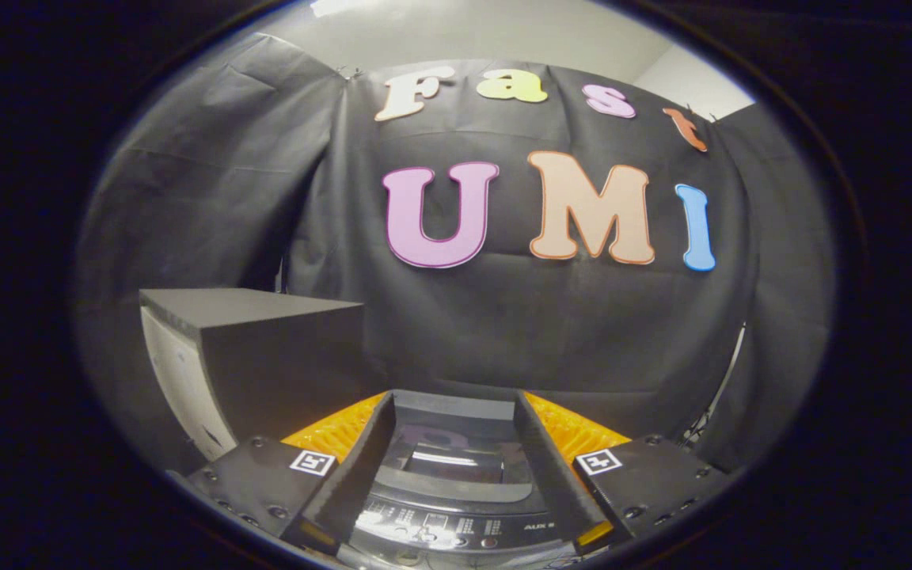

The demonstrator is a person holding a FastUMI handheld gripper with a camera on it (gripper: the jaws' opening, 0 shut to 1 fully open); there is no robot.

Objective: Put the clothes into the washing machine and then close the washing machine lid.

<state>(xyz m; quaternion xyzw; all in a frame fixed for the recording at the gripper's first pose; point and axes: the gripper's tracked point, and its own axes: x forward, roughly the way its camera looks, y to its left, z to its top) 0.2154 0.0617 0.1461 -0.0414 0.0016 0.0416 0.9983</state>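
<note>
A dark grey rectangular box with a pale side stands at the left, against the black cloth wall of the booth. To its right, the gripper looks forward with its jaws spread apart, holding nothing. Between them, just ahead and below, sits the small dark washing machine with its glossy lid lying flat and closed and a button panel nearest the camera.
</note>
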